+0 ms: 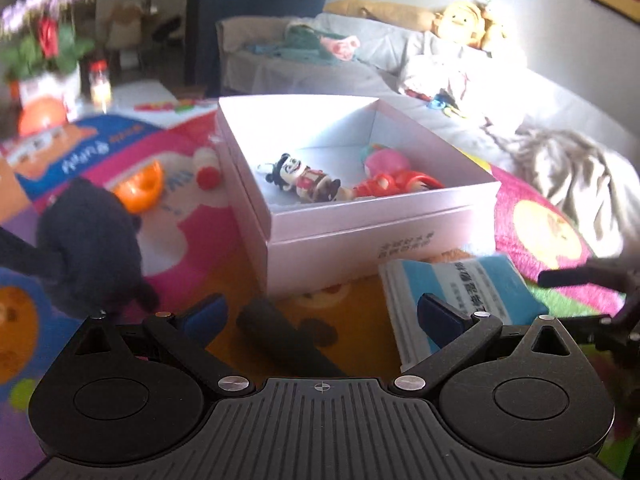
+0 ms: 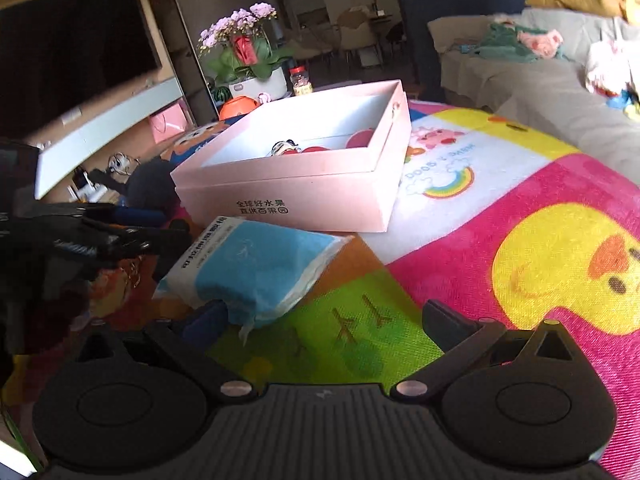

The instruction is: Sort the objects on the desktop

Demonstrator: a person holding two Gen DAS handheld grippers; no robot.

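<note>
A pale pink open box (image 1: 360,224) stands on the colourful play mat and holds a small black-haired figurine (image 1: 300,178), a red toy (image 1: 400,184) and a pink toy (image 1: 386,160). The box also shows in the right wrist view (image 2: 304,188). A blue and white tissue pack (image 1: 452,292) lies in front of the box, also in the right wrist view (image 2: 256,268). My left gripper (image 1: 320,316) is open and empty, with a black cylinder (image 1: 280,336) on the mat between its fingers. My right gripper (image 2: 320,320) is open and empty beside the tissue pack.
A dark plush toy (image 1: 92,244), an orange cup-shaped toy (image 1: 142,186) and a white and red bottle-shaped toy (image 1: 208,170) lie on the mat left of the box. A flower pot (image 2: 248,60) stands behind. A grey sofa (image 2: 520,76) runs along the far side.
</note>
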